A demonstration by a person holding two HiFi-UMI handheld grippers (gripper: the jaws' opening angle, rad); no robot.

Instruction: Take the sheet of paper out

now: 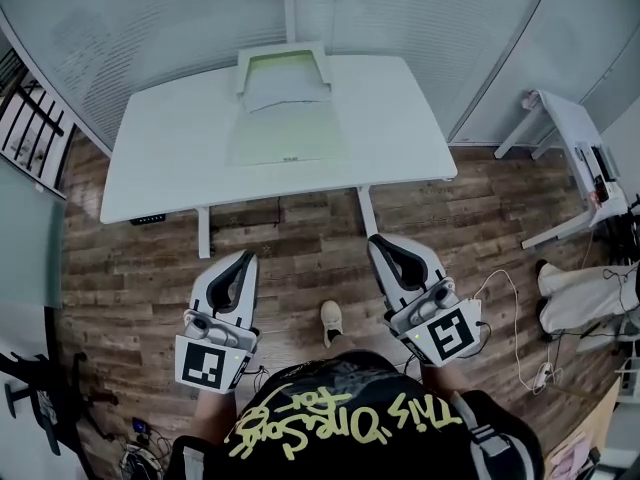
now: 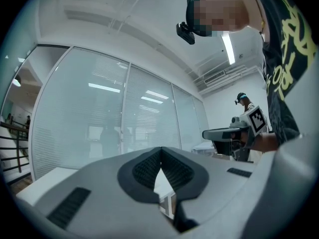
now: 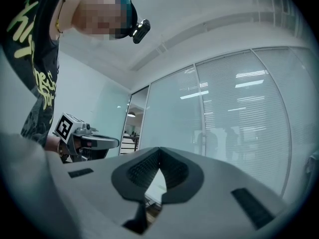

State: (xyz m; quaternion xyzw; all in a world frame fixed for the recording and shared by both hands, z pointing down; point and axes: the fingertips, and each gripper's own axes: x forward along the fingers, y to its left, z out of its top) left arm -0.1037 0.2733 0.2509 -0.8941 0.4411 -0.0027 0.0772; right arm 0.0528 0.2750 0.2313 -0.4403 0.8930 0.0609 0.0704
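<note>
A white table [image 1: 160, 158] stands ahead of me against a glass wall. At its far edge sits a white paper tray [image 1: 246, 68] with a sheet of paper [image 1: 285, 93] lying in it, and a pale green mat [image 1: 285, 138] lies in front of the tray. My left gripper [image 1: 245, 257] and right gripper [image 1: 379, 240] are held over the wooden floor, short of the table's near edge, both pointing toward it. Both are shut with nothing between the jaws. The left gripper view shows its closed tips [image 2: 160, 151] and the right gripper [image 2: 227, 133] beside it. The right gripper view shows closed tips [image 3: 159, 151].
A second white table [image 1: 565, 118] stands at the right, with another person's legs [image 1: 585, 290] and cables [image 1: 520, 343] on the floor near it. A stair railing [image 1: 30, 128] is at the left and a black chair base [image 1: 45, 378] at the lower left.
</note>
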